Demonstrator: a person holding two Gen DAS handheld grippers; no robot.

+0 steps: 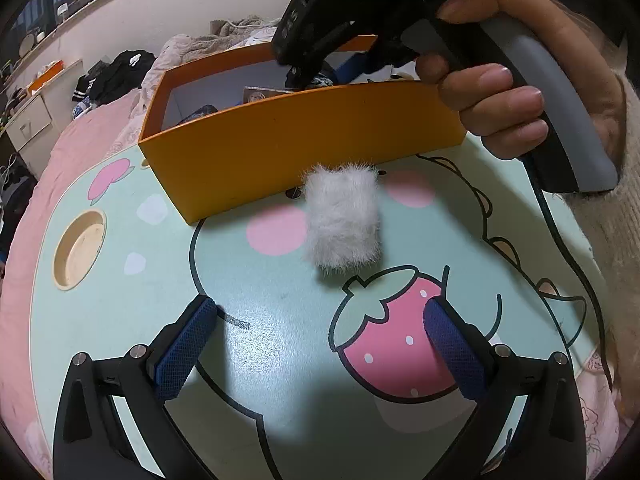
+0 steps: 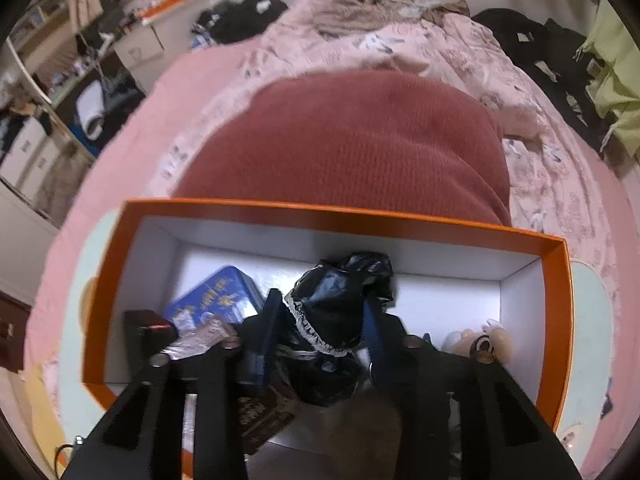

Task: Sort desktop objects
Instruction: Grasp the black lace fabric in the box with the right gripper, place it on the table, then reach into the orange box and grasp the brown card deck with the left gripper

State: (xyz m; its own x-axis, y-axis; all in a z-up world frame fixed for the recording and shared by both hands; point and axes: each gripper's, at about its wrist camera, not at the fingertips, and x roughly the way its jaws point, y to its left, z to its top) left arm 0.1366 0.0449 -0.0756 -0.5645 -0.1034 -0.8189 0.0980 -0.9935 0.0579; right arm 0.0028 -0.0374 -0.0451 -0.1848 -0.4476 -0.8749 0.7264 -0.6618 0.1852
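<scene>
the left gripper (image 1: 320, 320) sits nearest in the left wrist view, its two blue-padded fingers (image 1: 186, 346) spread wide apart with nothing between them, hanging over a mint-green lap table (image 1: 260, 340) printed with a pink strawberry (image 1: 394, 344). just beyond the fingertips a small white furry block (image 1: 342, 216) lies on the table, apart from both pads and close to the front wall of an orange box (image 1: 304, 140). a round cup recess (image 1: 80, 248) is sunk into the table off to the left. above the box, the person's right hand (image 1: 504, 96) grips the grey handle of the right gripper (image 1: 298, 74), whose black nose points down into the box.

in the right wrist view the right gripper (image 2: 320, 316) has its blue pads drawn in against a shiny black bundle with a white lace edge (image 2: 340, 304), holding it over the white inside of the orange box (image 2: 320, 210). lying in the box are a blue tin (image 2: 218, 294) to the left, a small dark case with a red mark (image 2: 150, 330) beside it, a brown patterned packet (image 2: 264, 416) under the gripper, and a cream plush toy (image 2: 480, 342) to the right. behind the box lie a dark red knitted cushion (image 2: 344, 144) and pink bedding (image 2: 400, 44) strewn with dark clothes (image 2: 244, 16).
</scene>
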